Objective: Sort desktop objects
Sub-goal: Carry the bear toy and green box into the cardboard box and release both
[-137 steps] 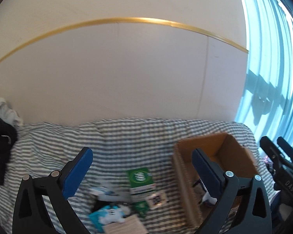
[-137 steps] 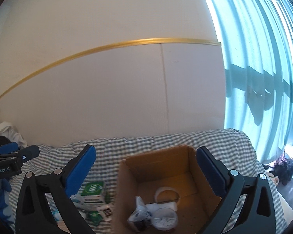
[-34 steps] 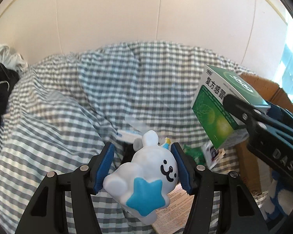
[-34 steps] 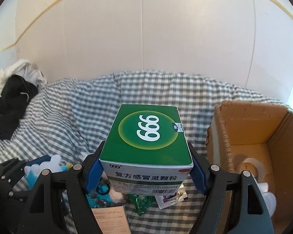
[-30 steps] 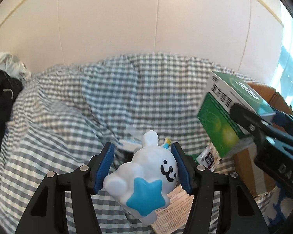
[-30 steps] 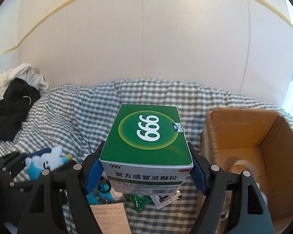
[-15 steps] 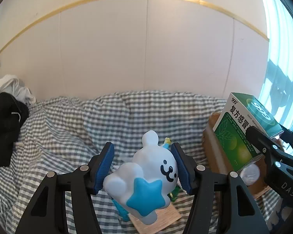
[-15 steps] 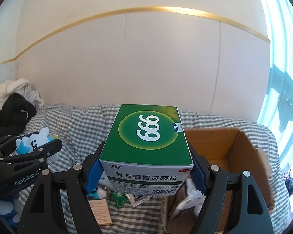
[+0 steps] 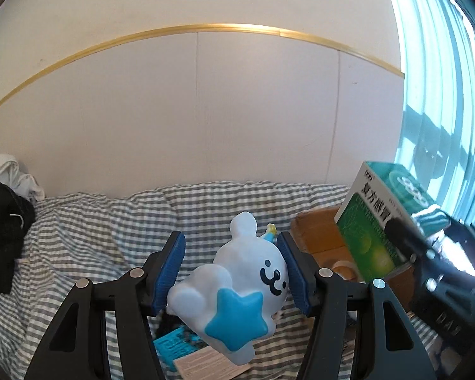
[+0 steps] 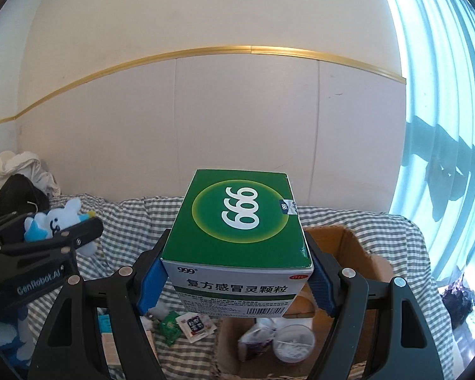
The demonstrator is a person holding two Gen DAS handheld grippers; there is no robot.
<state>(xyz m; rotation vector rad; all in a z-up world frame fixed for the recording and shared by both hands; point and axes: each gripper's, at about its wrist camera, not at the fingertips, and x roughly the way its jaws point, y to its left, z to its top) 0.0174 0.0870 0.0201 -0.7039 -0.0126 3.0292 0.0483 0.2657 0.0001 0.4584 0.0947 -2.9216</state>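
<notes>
Left tongs (image 9: 234, 270) clamp white bunny toy (image 9: 237, 288) bearing blue star.

1. A cream panelled wall (image 9: 205, 120) fills the upper middle of both views.
2. A gold trim strip (image 10: 205, 52) arcs across that wall from the left edge to the right.
3. Pale blue-lit curtains (image 10: 443, 126) run down the right side of the frame.
4. A grey-and-white checked cloth (image 9: 95, 231) spreads across the lower half.
5. A heap of black clothing (image 9: 0, 237) sits at the left edge, with white fabric (image 10: 15, 164) bunched just above it.
</notes>
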